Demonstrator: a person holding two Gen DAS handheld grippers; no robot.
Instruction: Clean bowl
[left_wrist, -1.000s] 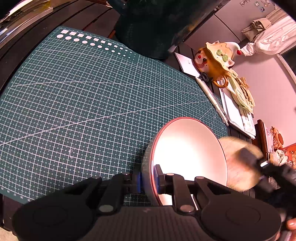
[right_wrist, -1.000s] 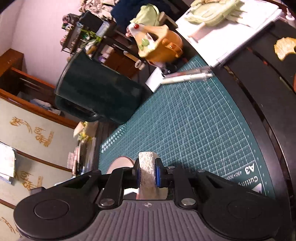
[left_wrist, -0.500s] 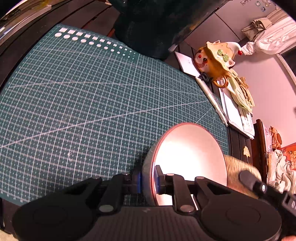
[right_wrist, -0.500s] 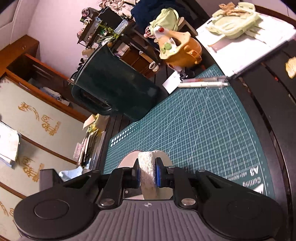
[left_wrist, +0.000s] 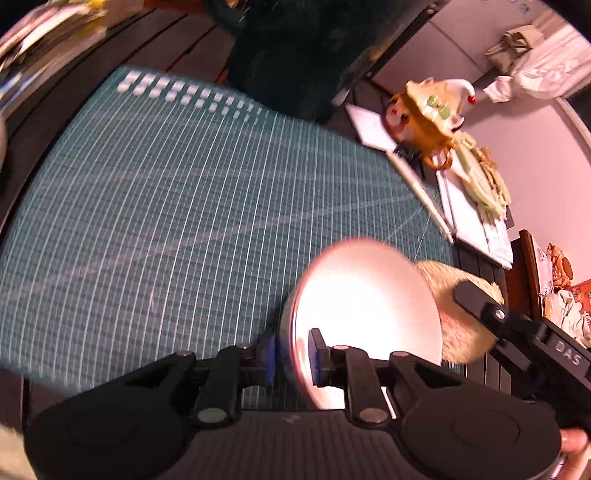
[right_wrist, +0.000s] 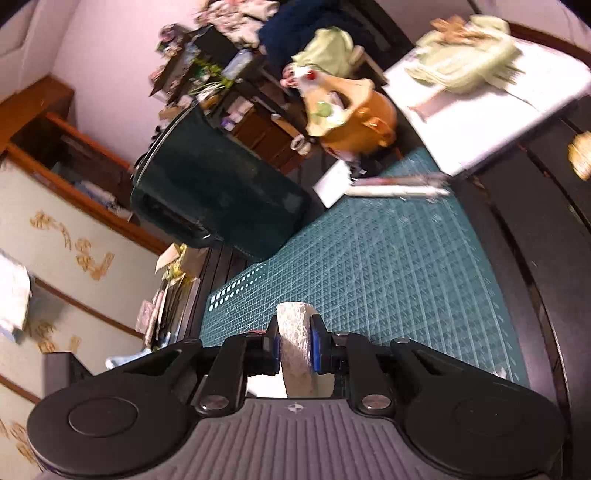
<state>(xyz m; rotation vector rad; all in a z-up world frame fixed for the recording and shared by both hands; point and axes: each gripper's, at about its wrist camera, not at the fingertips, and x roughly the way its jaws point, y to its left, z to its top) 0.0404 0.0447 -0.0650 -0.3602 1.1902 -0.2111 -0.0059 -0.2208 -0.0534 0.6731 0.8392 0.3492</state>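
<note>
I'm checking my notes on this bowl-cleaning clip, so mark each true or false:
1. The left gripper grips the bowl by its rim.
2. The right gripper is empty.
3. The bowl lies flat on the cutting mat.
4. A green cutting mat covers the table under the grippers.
1. True: the left gripper is clamped on the rim of the bowl.
2. False: the right gripper is shut on a scrubbing sponge.
3. False: the bowl is held tilted on edge above the cutting mat.
4. True.
</note>
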